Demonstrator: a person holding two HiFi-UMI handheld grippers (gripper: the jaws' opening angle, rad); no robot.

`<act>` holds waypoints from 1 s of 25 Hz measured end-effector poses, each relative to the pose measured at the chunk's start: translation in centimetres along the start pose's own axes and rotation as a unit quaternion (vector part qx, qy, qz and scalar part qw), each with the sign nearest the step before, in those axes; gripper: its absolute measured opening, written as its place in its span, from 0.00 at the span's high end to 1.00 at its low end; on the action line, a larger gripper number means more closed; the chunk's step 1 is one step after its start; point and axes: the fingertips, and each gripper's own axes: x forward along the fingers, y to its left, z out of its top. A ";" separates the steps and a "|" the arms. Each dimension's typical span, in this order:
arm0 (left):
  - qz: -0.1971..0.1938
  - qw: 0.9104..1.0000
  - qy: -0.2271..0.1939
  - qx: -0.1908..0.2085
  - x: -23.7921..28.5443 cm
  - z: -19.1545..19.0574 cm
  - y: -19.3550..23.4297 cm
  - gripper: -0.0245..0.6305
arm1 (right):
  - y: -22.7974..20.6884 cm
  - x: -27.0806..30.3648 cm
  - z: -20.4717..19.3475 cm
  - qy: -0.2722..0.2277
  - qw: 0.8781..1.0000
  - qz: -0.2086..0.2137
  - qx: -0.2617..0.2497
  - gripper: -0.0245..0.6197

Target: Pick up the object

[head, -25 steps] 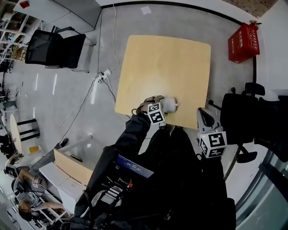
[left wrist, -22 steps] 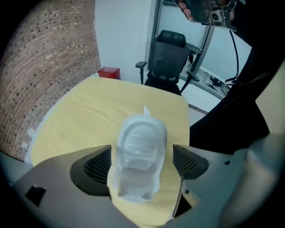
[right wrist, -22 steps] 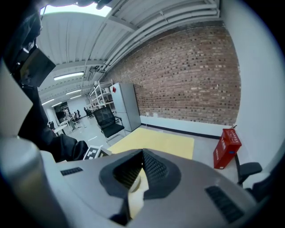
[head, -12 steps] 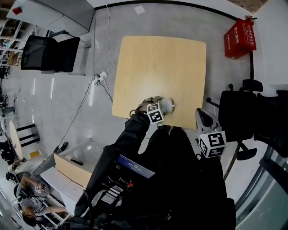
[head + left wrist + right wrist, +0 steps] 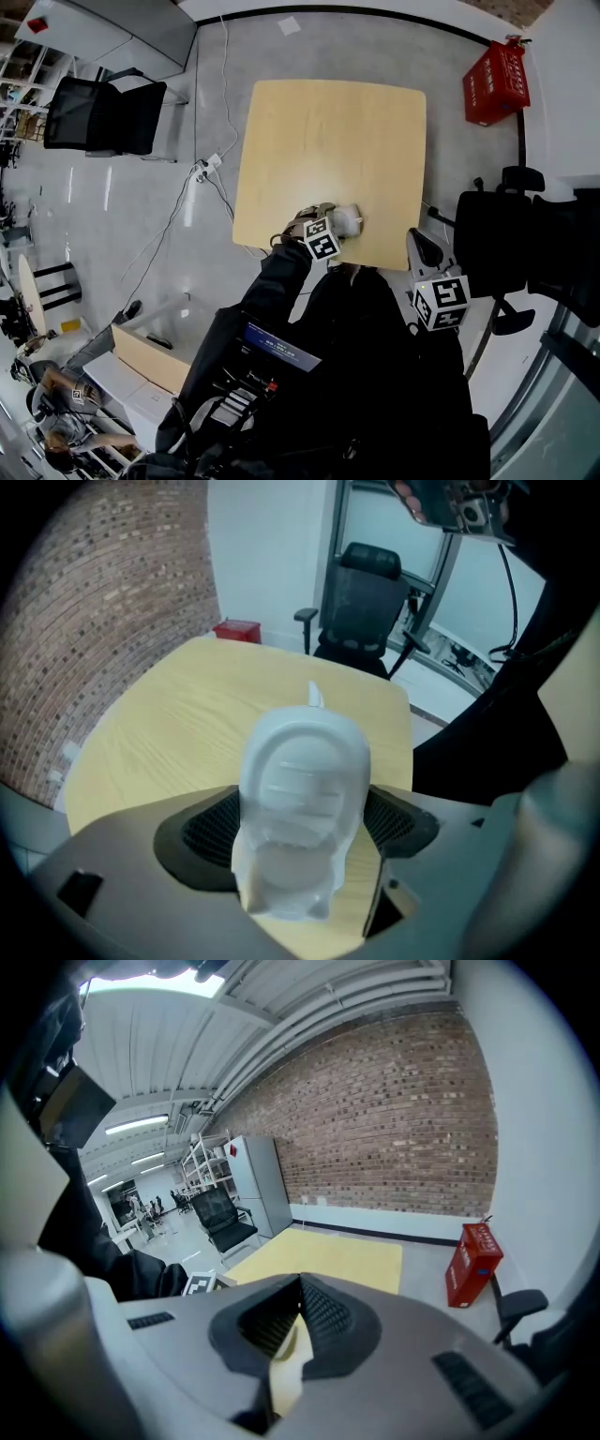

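A white moulded plastic object (image 5: 302, 799) with a thin stub at its far end sits between the jaws of my left gripper (image 5: 305, 829), whose dark pads press on both its sides. In the head view the white object (image 5: 349, 219) and the left gripper (image 5: 337, 224) are low over the wooden table (image 5: 328, 131), near its front edge. Whether the object touches the tabletop I cannot tell. My right gripper (image 5: 421, 238) hangs off the table's front right corner. Its jaws are shut with nothing between them (image 5: 298, 1312).
A red crate (image 5: 494, 82) stands on the floor beyond the table's far right corner. Black office chairs stand at the right (image 5: 511, 234) and far left (image 5: 98, 112). A power strip with cables (image 5: 204, 167) lies left of the table. A cardboard box (image 5: 150, 347) is near left.
The head view has shifted slightly. The left gripper stays on the white object at the same spot by the table's front edge. The right gripper has hardly moved.
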 end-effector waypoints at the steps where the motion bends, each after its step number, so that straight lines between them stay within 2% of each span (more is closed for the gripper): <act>1: 0.005 1.000 -0.012 -0.013 -0.4 0.3 0.2 0.33 | 0.1 -0.1 0.0 -0.001 1.000 0.001 0.000 0.95; 5: 0.027 0.994 -0.076 -0.072 -2.8 1.9 1.3 0.33 | 0.6 -0.3 0.3 -0.006 1.000 0.005 -0.005 0.95; 11: 0.063 0.975 -0.174 -0.124 -7.2 4.8 2.6 0.33 | 1.4 -0.7 0.8 -0.017 1.000 0.012 -0.013 0.95; 18: 0.105 0.936 -0.286 -0.173 -14.0 7.8 4.3 0.33 | 1.8 -1.6 2.1 -0.039 0.999 0.012 -0.012 0.95; 25: 0.152 0.897 -0.365 -0.197 -20.8 9.6 5.8 0.33 | 3.0 -1.8 4.6 -0.070 0.997 0.020 -0.026 0.95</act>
